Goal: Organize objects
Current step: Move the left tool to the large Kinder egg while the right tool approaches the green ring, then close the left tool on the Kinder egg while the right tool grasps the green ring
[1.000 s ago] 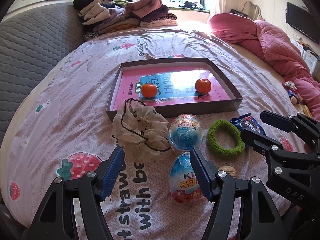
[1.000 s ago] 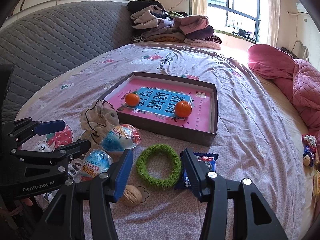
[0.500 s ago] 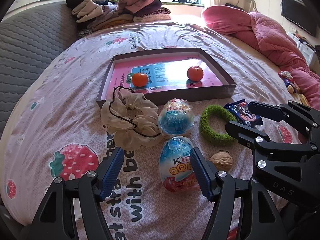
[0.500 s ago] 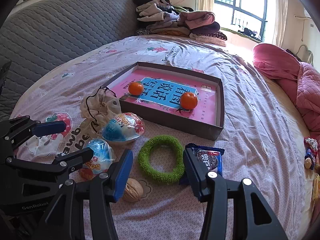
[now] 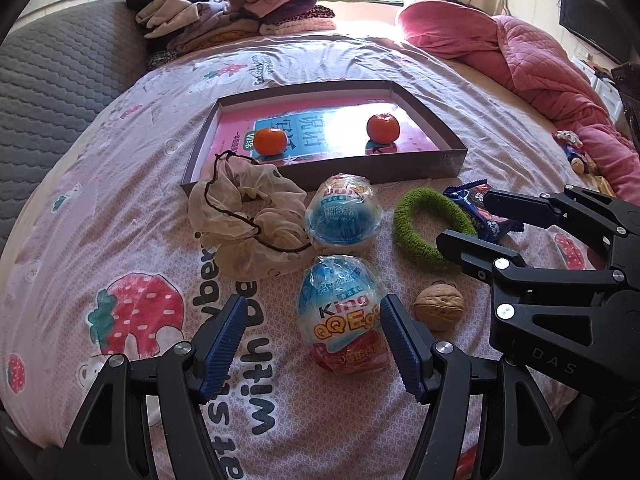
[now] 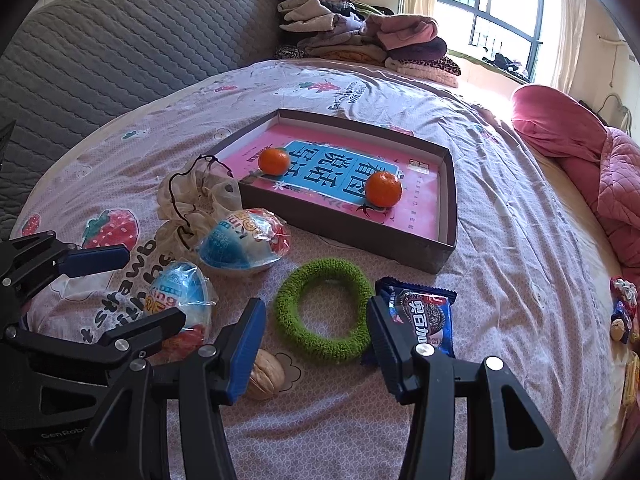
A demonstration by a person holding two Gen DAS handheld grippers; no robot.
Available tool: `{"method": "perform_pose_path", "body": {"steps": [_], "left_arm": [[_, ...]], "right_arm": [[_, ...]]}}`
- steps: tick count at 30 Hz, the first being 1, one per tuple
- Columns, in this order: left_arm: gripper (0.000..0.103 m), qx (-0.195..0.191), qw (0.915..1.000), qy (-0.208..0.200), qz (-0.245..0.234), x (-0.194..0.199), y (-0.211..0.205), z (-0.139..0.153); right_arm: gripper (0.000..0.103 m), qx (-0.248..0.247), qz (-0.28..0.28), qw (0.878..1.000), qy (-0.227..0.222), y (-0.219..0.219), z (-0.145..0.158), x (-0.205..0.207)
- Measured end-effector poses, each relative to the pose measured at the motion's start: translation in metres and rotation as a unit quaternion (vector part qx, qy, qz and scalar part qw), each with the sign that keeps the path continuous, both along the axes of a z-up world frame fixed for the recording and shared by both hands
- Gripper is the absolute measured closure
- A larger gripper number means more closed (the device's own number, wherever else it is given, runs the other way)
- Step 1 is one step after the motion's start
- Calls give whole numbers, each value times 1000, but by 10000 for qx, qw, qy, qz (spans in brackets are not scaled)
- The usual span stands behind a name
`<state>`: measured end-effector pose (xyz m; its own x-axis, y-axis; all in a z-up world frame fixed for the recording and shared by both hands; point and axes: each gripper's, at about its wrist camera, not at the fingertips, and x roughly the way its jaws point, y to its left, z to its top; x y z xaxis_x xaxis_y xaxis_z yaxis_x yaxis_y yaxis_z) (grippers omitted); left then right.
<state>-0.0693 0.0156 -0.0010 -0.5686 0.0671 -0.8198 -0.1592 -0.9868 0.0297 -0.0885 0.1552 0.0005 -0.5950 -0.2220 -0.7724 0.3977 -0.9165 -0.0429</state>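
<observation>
A shallow brown box [image 5: 448, 160] is seen lying on the bed [image 5: 80, 200], with a pink and blue book cover lining its floor and two tangerines [image 5: 271, 141] [image 5: 383, 128] resting on that cover, well apart from each other. Just in front of the box's near wall, a row of loose things is laid out on the strawberry-print sheet: a cream scrunchie [image 5: 244, 224] touching the box's near left corner, a wrapped toy egg [image 5: 344, 214] beside it, a green scrunchie [image 5: 424, 228] and a blue cookie packet [image 6: 424, 320] whose edge lies against the green ring. Nearer the cameras, a second wrapped egg [image 5: 344, 316] printed "King QQ Egg" is found, with a walnut [image 5: 439, 306] just to its right. The left gripper [image 5: 312, 334] is held above the sheet with its jaws wide apart; the printed egg is framed between the blue pads, the right pad looking close to the wrapper, though contact cannot be told. The right gripper [image 6: 316, 338] is likewise held with its jaws apart, the green scrunchie being framed between them and no grip seen; the walnut lies by its left pad and the cookie packet behind its right. Folded clothes [image 6: 360, 40] are stacked at the far end of the bed, and a pink quilt [image 5: 540, 68] is bunched along the right.
</observation>
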Motion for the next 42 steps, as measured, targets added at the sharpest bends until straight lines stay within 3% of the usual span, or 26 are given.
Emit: {"method": "perform_pose_path", "body": {"steps": [26, 35, 42], "left_arm": [[31, 248, 9990, -350, -112, -5, 1, -29], [31, 275, 9985, -467, 26, -12, -4, -40], [34, 446, 9980, -444, 71, -15, -9, -41]], "right_arm": [[52, 348, 198, 9982, -447, -22, -34, -26], [74, 265, 250, 9977, -565, -22, -42, -32], [84, 252, 332, 9977, -532, -23, -41, -30]]}}
